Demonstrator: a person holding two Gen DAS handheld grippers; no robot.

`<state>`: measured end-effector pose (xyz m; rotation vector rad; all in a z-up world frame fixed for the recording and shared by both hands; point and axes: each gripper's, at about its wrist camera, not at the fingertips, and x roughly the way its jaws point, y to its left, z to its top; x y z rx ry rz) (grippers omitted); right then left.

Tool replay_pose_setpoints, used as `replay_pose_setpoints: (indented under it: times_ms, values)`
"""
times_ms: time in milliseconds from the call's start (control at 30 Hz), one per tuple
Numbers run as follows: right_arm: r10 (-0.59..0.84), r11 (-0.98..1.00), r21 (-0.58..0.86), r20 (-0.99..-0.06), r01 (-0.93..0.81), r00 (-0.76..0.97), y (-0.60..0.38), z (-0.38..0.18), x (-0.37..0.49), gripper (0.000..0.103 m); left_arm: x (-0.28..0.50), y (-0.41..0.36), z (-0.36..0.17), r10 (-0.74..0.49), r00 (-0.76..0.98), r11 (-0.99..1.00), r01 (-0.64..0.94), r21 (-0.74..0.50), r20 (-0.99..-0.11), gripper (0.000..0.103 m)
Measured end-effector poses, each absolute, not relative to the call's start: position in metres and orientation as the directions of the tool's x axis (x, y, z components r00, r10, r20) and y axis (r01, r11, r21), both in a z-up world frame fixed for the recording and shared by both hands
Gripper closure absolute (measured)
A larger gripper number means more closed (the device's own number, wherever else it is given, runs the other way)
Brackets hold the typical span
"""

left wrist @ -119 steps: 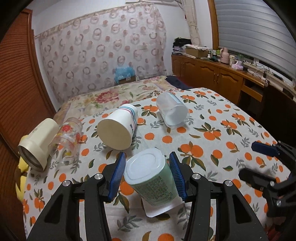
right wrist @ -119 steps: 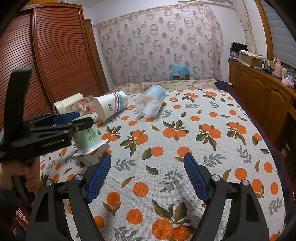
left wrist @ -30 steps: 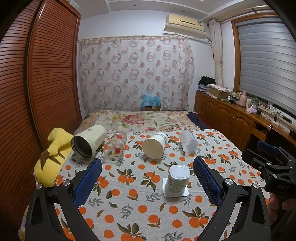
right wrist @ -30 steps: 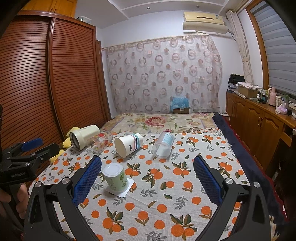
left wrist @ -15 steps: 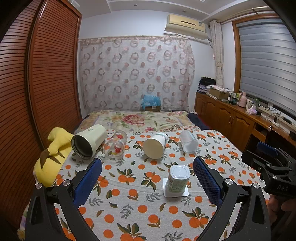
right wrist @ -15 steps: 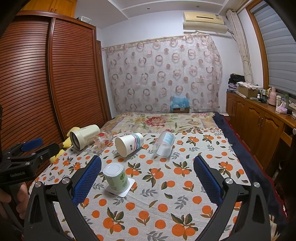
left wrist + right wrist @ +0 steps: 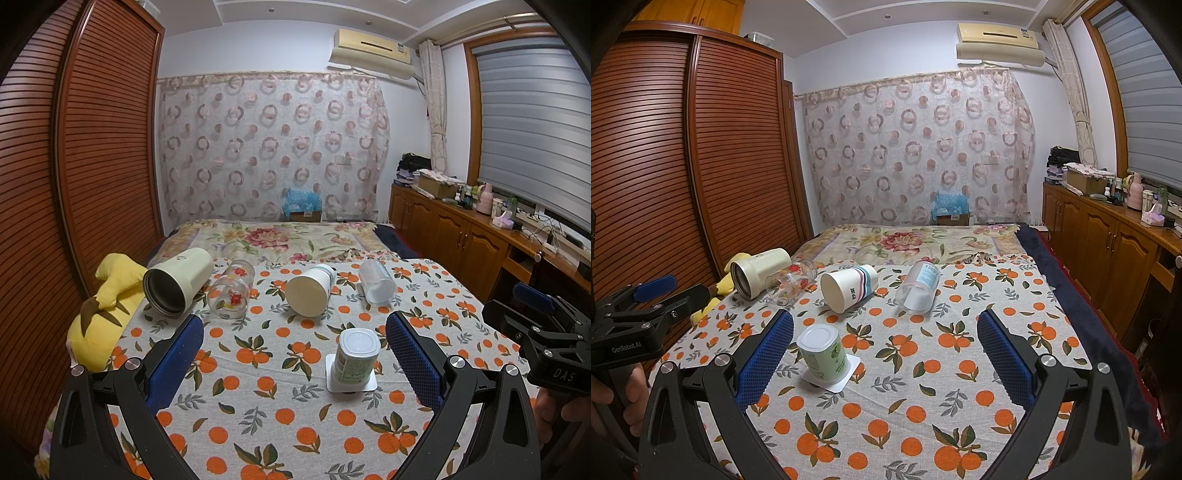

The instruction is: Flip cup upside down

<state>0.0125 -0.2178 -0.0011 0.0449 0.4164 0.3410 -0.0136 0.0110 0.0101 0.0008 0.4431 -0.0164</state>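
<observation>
A pale green cup [image 7: 356,354] stands upside down on a white square coaster [image 7: 351,384] on the orange-print cloth; it also shows in the right wrist view [image 7: 822,352]. My left gripper [image 7: 293,360] is open and empty, held back above the cloth, with the cup between and beyond its fingertips. My right gripper [image 7: 884,356] is open and empty, with the cup just inside its left finger [image 7: 764,358]. Each gripper shows at the edge of the other's view.
Lying on their sides at the far end are a cream tumbler [image 7: 177,284], a flowered glass [image 7: 231,293], a striped paper cup [image 7: 310,290] and a clear plastic cup [image 7: 376,282]. A yellow plush toy [image 7: 99,314] lies at the left edge. Wooden cabinets [image 7: 461,240] stand at right.
Four seconds ago my left gripper was around the green cup close up. It has let go and drawn back. Over the last second nothing has visibly moved.
</observation>
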Motion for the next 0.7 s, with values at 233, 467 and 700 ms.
replay_pose_setpoints:
  times_ms: [233, 467, 700]
  values:
    - [0.339, 0.94, 0.12, -0.393, -0.318, 0.855, -0.2172, -0.0009, 0.011, 0.003, -0.0136, 0.0113, 0.0097, -0.016, 0.903, 1.0, 0.016, -0.003, -0.428, 0.008]
    - [0.339, 0.94, 0.12, -0.393, -0.318, 0.855, -0.2162, -0.0012, 0.0108, 0.003, -0.0139, 0.0116, 0.0098, -0.016, 0.904, 1.0, 0.016, -0.004, -0.428, 0.008]
    - [0.34, 0.94, 0.121, -0.393, -0.318, 0.854, -0.2159, -0.0008, 0.0101, 0.003, -0.0137, 0.0116, 0.0092, -0.016, 0.904, 1.0, 0.016, -0.004, -0.427, 0.008]
